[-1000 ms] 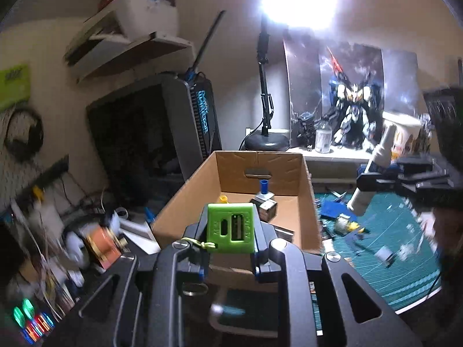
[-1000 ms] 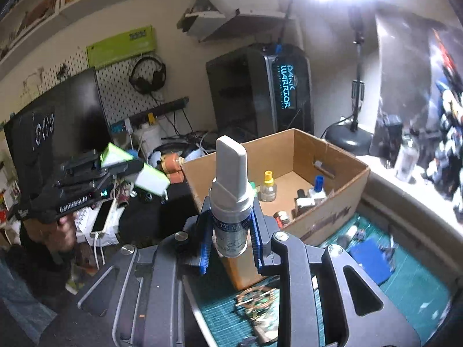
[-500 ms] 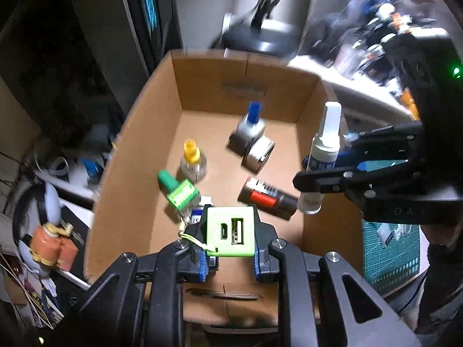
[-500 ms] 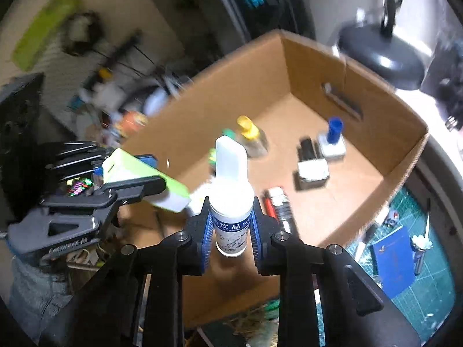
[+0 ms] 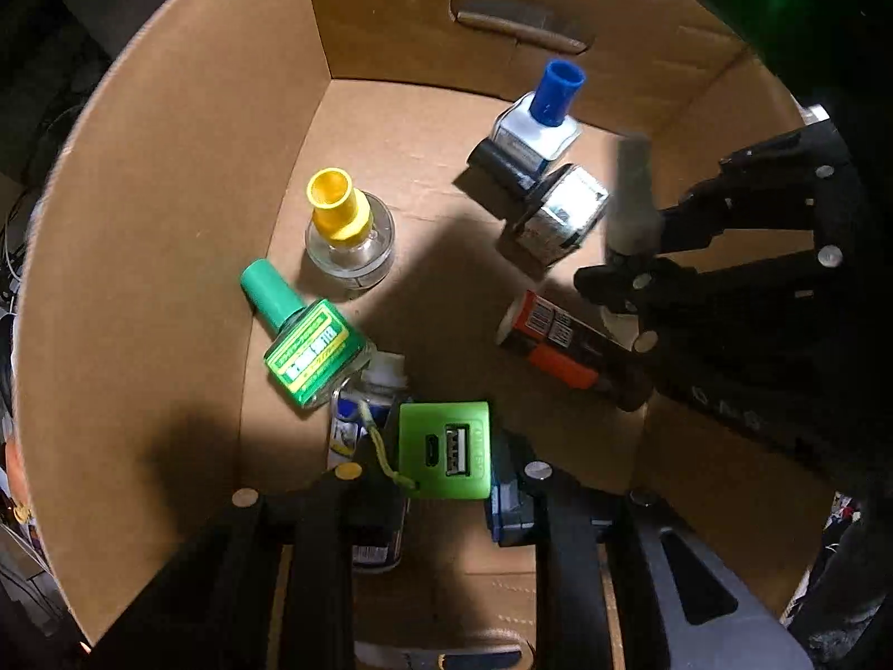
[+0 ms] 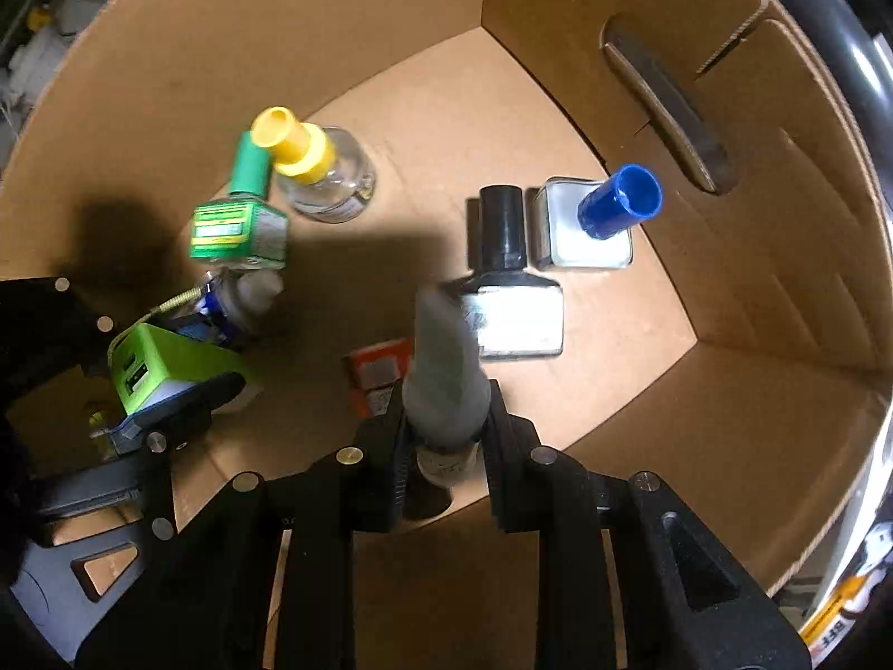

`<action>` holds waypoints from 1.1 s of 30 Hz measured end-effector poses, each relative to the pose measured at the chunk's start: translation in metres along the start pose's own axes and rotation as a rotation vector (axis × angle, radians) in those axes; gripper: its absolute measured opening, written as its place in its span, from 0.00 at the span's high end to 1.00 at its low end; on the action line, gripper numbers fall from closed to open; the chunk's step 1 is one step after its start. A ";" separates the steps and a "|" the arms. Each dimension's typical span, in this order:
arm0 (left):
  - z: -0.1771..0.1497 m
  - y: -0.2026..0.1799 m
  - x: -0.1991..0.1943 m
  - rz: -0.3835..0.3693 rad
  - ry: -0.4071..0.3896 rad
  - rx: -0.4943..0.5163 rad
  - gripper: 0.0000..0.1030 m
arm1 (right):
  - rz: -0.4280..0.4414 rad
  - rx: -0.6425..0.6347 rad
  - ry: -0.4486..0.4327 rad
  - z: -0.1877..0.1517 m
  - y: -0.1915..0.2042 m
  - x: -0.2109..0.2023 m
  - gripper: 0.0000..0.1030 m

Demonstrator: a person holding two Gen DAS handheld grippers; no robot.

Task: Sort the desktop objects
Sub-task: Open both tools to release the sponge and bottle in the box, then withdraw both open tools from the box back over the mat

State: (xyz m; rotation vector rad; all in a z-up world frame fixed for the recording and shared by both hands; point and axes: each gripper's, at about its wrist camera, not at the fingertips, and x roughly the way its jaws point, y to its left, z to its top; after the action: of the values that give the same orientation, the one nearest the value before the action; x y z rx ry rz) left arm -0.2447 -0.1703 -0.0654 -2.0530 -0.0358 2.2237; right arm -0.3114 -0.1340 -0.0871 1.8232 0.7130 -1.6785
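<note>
Cardboard box (image 5: 167, 178): one yellow-capped clear bottle (image 5: 346, 229) upright, one green-capped bottle (image 5: 307, 346) lying, one blue-capped bottle (image 5: 541, 117), one black-capped bottle (image 6: 508, 285) lying, one orange-labelled tube (image 5: 563, 346) lying, one white-capped bottle (image 5: 368, 391) partly hidden. Six items counted on the floor. Left hand-held gripper (image 5: 443, 480) is clamped on a green USB charger (image 5: 446, 449), low inside the box. Right hand-held gripper (image 6: 446, 446) is closed around a white spray bottle (image 6: 443, 368), also held inside the box.
</note>
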 end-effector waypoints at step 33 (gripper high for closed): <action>-0.134 -0.050 -0.199 0.248 -0.932 -0.024 0.16 | 0.048 0.025 -0.939 -0.202 0.029 -0.195 0.55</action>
State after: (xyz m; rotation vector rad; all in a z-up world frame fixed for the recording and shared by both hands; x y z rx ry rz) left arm -0.0925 -0.1489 0.1253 -0.8870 0.1179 3.1153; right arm -0.1640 -0.0132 0.1213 0.8501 0.2250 -2.2060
